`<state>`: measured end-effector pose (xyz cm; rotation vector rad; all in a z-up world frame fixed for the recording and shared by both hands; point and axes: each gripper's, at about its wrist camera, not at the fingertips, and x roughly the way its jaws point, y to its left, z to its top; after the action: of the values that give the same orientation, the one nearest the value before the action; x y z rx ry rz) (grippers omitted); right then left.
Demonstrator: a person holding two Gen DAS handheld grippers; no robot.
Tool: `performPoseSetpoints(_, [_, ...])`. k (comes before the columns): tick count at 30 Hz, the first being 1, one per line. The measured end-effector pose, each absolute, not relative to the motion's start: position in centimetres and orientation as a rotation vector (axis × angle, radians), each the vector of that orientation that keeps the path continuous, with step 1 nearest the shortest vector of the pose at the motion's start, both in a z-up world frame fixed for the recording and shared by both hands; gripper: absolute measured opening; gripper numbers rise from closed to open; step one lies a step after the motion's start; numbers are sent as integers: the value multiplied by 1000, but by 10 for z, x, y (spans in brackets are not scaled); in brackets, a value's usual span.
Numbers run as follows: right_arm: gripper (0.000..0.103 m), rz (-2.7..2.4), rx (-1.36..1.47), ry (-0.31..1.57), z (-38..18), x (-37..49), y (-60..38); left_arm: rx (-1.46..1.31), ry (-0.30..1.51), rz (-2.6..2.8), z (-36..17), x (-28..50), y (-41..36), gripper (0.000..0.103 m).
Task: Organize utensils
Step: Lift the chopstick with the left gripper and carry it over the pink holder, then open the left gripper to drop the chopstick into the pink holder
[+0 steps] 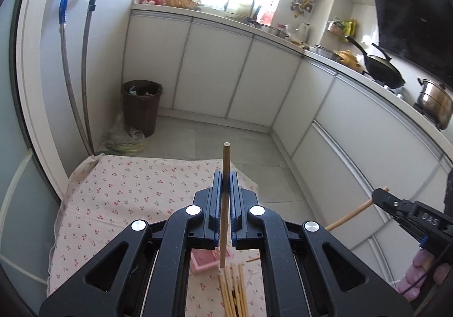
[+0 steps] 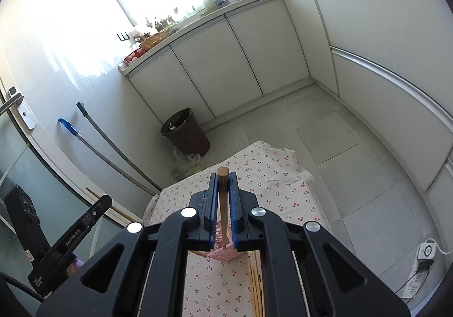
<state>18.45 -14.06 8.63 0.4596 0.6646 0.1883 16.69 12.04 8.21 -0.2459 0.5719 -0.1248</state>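
Wooden chopsticks, one pinched upright in each gripper: left gripper (image 1: 225,185), right gripper (image 2: 223,183), both above the cherry-print cloth (image 1: 119,189). Loose chopsticks (image 1: 233,288) lie beside a pink holder (image 2: 225,254). Judged mid-carry; next, each stick likely needs lowering into that holder.

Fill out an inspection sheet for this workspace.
Surface: cherry-print cloth over a low table.
Job's things: loose chopsticks heaped on the cloth; pink holder beside them; one chopstick in the left gripper, another in the right.
Clutter: nothing seen on the cloth.
Grippers: left gripper shut on its chopstick; right gripper shut on its chopstick.
Cables: power strip with a cord on the floor.
Surroundings: brown bin, two mop handles, white cabinets, wok, pot.
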Motion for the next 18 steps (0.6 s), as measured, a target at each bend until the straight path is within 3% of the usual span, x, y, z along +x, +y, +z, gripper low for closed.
performPoseSetpoints(6, [8, 195, 427, 697, 71, 211, -115, -230, 652, -107, 43, 202, 122, 6])
performPoseSetpoints(9, [8, 200, 412, 719, 62, 221, -102, -277, 722, -92, 28, 208, 131, 21])
performPoseSetpoints(18, [8, 193, 394, 754, 45, 239, -79, -318, 582, -58, 63, 174, 155, 29])
